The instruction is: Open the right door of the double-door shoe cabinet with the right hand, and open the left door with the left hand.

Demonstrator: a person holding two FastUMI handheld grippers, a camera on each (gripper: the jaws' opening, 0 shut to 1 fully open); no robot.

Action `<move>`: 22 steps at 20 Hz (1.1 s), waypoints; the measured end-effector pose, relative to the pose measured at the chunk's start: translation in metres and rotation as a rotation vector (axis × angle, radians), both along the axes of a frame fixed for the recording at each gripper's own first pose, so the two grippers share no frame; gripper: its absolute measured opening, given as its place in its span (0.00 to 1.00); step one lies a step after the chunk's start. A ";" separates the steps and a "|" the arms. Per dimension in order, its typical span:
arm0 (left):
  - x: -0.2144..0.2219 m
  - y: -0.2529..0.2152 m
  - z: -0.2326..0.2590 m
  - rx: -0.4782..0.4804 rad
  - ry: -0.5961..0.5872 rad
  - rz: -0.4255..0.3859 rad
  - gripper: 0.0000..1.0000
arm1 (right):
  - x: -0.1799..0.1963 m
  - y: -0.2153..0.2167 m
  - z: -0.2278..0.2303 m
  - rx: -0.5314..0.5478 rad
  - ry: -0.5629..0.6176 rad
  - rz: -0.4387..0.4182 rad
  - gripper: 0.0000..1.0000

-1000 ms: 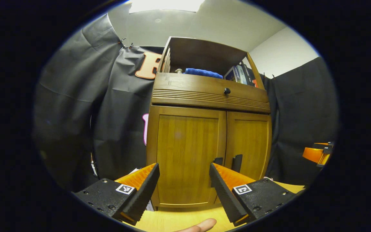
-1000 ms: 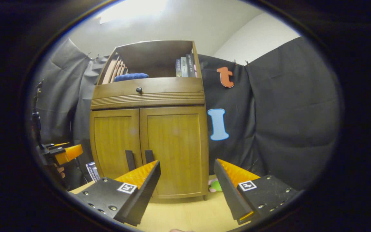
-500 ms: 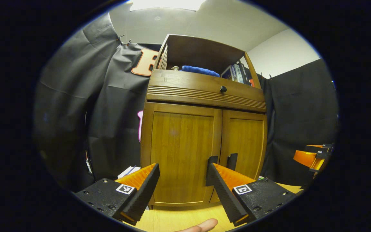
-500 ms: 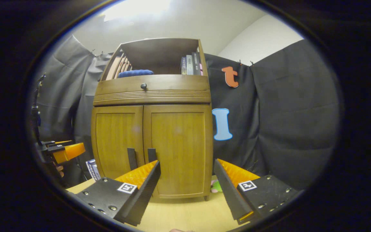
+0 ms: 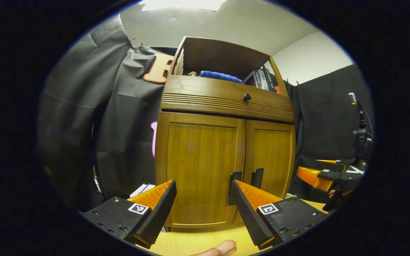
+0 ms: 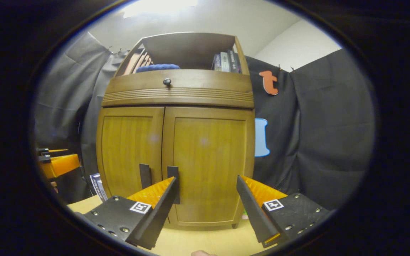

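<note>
in the left gripper view, the left gripper [image 5: 202, 202] is spread wide and empty, aimed at the closed left door [image 5: 199, 170] so its handle [image 5: 235, 177] can be reached; the handle's lower part is hidden behind a finger.

in the right gripper view, the right gripper [image 6: 206, 202] is also spread and empty before the closed right door [image 6: 208, 167]; its handle [image 6: 173, 172] is partly covered.

Shoe cabinet [image 5: 226, 142] standing on a table [image 5: 198, 241], backed against the booth cloth. Left door [image 5: 199, 170] and right door [image 5: 272, 156] side by side, both closed, handles [image 5: 235, 177] just beside each other at the centre seam. Drawer [image 5: 226, 97] above the doors, at 12 o'clock. Open shelf on top: folded cloth [image 5: 221, 75] at 11 o'clock, books [image 5: 262, 79] at 1 o'clock. Left gripper [image 5: 203, 209] before the left door; right gripper [image 6: 206, 209] before the right door.
</note>
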State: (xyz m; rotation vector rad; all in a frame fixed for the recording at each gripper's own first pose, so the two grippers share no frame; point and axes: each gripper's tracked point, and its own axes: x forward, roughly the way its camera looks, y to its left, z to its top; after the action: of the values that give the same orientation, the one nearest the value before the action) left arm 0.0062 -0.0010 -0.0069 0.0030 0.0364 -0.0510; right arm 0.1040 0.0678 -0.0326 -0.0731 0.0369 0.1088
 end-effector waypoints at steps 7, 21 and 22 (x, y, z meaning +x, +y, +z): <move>0.004 0.010 -0.001 0.006 0.010 -0.001 0.92 | 0.070 0.061 -0.053 -0.083 0.061 0.045 0.95; 0.006 0.045 0.014 -0.002 -0.039 0.060 0.92 | 0.116 0.095 -0.095 0.033 0.189 0.125 0.26; 0.007 0.044 0.013 -0.004 -0.034 0.058 0.95 | 0.113 0.094 -0.094 0.046 0.196 0.132 0.26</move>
State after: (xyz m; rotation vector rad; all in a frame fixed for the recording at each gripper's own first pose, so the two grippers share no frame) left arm 0.0127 0.0428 0.0060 -0.0011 0.0025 0.0065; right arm 0.2173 0.1617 -0.1262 -0.0185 0.2254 0.2480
